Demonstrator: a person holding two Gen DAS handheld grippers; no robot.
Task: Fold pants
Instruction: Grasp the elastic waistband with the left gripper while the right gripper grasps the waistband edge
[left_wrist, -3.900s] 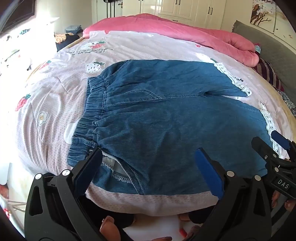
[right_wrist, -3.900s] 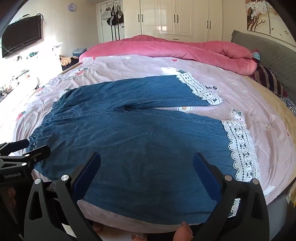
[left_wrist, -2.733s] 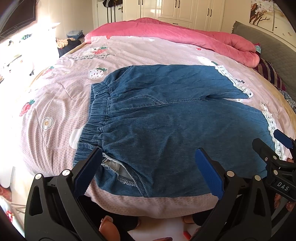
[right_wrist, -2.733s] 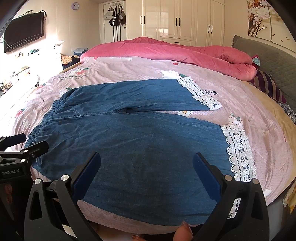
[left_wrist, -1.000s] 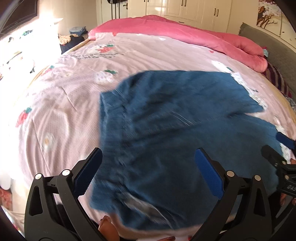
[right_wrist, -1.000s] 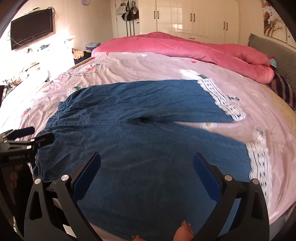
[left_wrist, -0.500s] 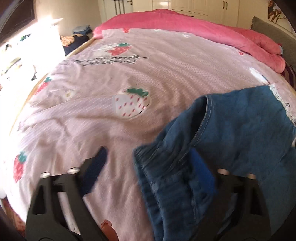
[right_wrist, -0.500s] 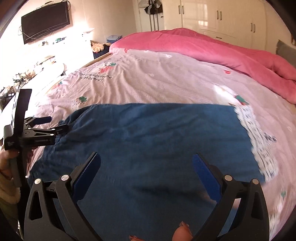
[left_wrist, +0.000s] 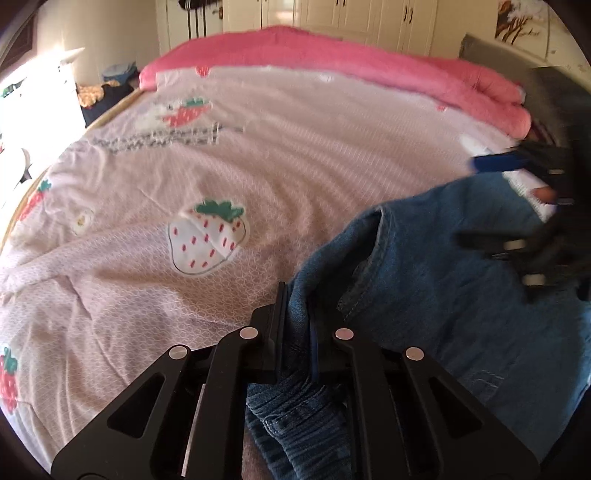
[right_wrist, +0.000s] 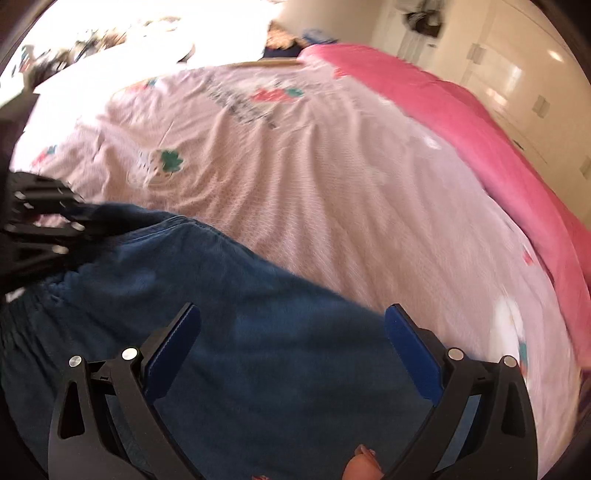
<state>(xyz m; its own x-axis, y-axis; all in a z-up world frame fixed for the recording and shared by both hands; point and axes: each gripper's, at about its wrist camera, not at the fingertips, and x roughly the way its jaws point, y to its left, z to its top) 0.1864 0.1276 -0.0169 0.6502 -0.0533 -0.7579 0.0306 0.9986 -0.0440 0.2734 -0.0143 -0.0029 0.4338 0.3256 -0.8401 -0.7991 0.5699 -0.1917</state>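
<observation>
my left gripper (left_wrist: 297, 325) clamps denim pants (left_wrist: 443, 295) waistband | right gripper (right_wrist: 291, 354) jaws wide, empty | risk: waistband slips, 3 o'clock

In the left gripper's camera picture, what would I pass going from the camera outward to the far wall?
Left gripper shut on the denim pants → big strawberry print on the pink bedspread → rolled pink quilt → cream wardrobe doors.

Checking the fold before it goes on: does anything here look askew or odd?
Only one tool has cloth. The left tool is shut on the bunched waistband of the denim pants, while the right tool hangs open above the fabric, gripping nothing. The pants lie rumpled on the pink bedspread.
</observation>
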